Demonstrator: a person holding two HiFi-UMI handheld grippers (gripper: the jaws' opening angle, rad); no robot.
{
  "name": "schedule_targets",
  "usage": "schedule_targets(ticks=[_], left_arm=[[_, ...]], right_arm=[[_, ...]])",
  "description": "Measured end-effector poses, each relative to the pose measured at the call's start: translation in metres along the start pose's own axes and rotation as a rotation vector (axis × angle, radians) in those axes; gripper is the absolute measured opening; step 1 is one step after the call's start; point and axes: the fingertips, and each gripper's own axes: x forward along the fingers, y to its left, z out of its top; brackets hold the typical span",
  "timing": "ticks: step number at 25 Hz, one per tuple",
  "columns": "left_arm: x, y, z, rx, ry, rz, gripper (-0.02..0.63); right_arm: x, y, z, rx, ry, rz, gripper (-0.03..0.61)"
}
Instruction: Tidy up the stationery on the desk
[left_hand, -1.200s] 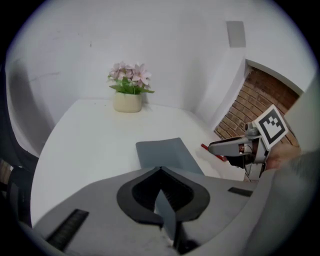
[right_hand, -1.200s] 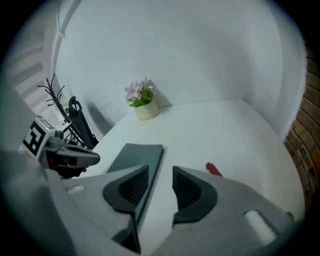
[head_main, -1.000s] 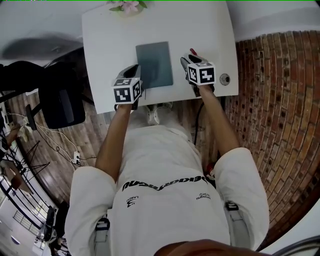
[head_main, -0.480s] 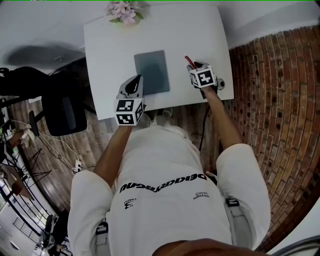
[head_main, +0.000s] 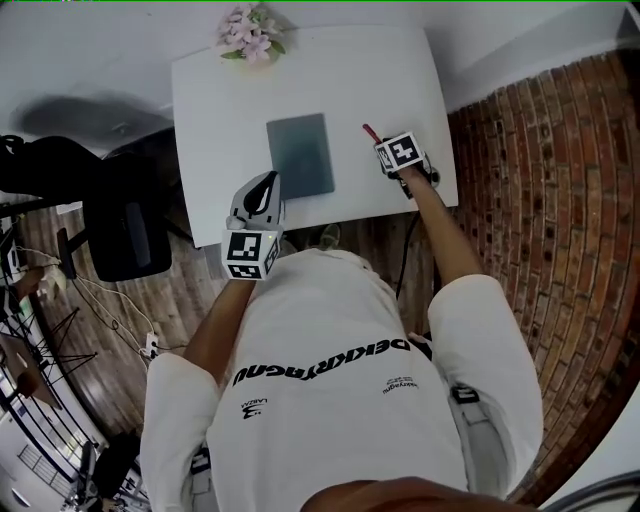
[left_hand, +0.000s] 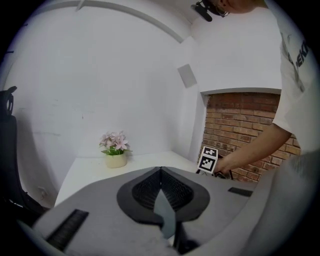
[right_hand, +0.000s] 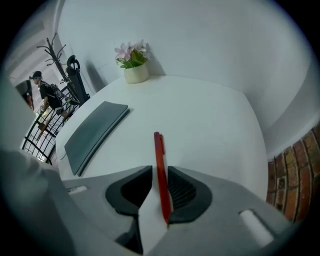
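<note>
Little done so far, judging by the desk (head_main: 220, 100): only beginning on the red pen (right_hand: 158, 150), lying flat on its right part, apart from the grey notebook (head_main: 300, 155). Closing the right gripper (head_main: 388, 150) round it, jaws just narrowing, pen between them against one pad, not yet pinched. Holding the left gripper (left_hand: 161, 170) above the near edge, jaws together, empty. Leaving pen and notebook to be gathered.
</note>
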Motion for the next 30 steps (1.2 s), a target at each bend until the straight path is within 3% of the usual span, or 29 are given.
schedule_targets(ticks=[4, 12, 24, 30], left_arm=[[-0.007, 0.002, -0.009, -0.005, -0.027, 0.029, -0.002], [-0.012, 0.012, -0.011, -0.020, -0.053, 0.070, -0.002], [-0.011, -0.002, -0.005, -0.047, -0.078, 0.034, -0.002], [-0.011, -0.005, -0.006, -0.050, -0.071, 0.023, -0.002]], right_arm=[[0.003, -0.004, -0.004, 0.036, 0.014, -0.004, 0.056], [-0.009, -0.001, -0.006, 0.130, -0.001, 0.038, 0.051], [-0.026, 0.037, 0.025, 0.382, -0.106, 0.182, 0.051], [-0.019, 0.066, 0.035, 0.449, -0.122, 0.241, 0.051]])
